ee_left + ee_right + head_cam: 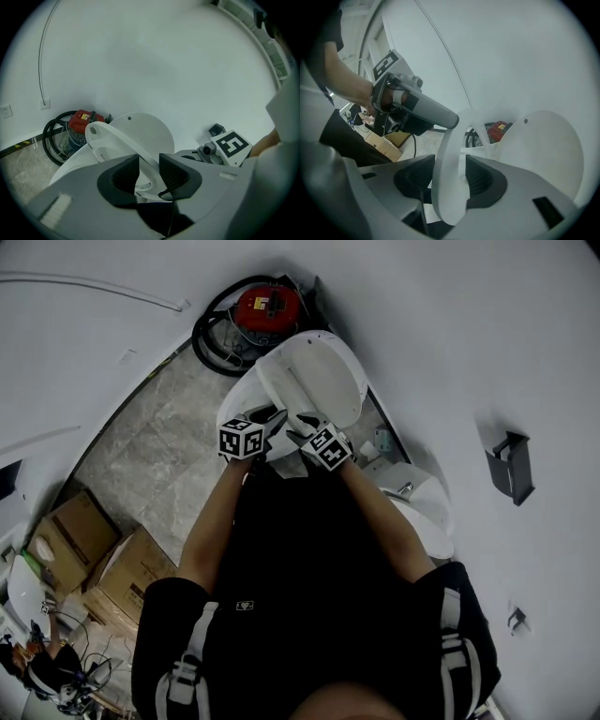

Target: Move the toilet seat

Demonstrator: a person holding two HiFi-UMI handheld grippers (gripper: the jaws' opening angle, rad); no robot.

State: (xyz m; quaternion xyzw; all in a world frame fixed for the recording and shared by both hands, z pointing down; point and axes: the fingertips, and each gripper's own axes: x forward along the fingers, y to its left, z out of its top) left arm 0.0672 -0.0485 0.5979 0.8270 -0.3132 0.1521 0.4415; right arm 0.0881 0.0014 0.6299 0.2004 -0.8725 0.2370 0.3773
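The toilet seat (446, 178) is tilted partway up. It is neither flat on the bowl (75, 161) nor back against the lid (543, 154), which stands raised behind it. Its long axis runs straight away from us, from the front rim nearest our body to the hinge at the far end, below the lid. We think that line decides the coming move: whichever way the seat goes, it will swing about the far hinge, so its front rim will travel in an arc, not a straight line.

Both tongs are on that front rim, side by side and close together. The left gripper (149, 169) has the rim edge-on between its pads, and both pads look pressed against it, so we take it as clamped on the seat. The right gripper (449, 180) takes the rim a little further round, on the other side of the midline. The white band fills the gap between its pads and seems to touch both, so we read that as a hold too, though perhaps a lighter one.

Neither hand is clearly nearer the hinge. They sit level across the seat's width, so the load should be shared evenly.

Further out, a red vacuum cleaner (269, 306) with its coiled hose stands on the floor beyond the toilet, well clear of the seat's swing.
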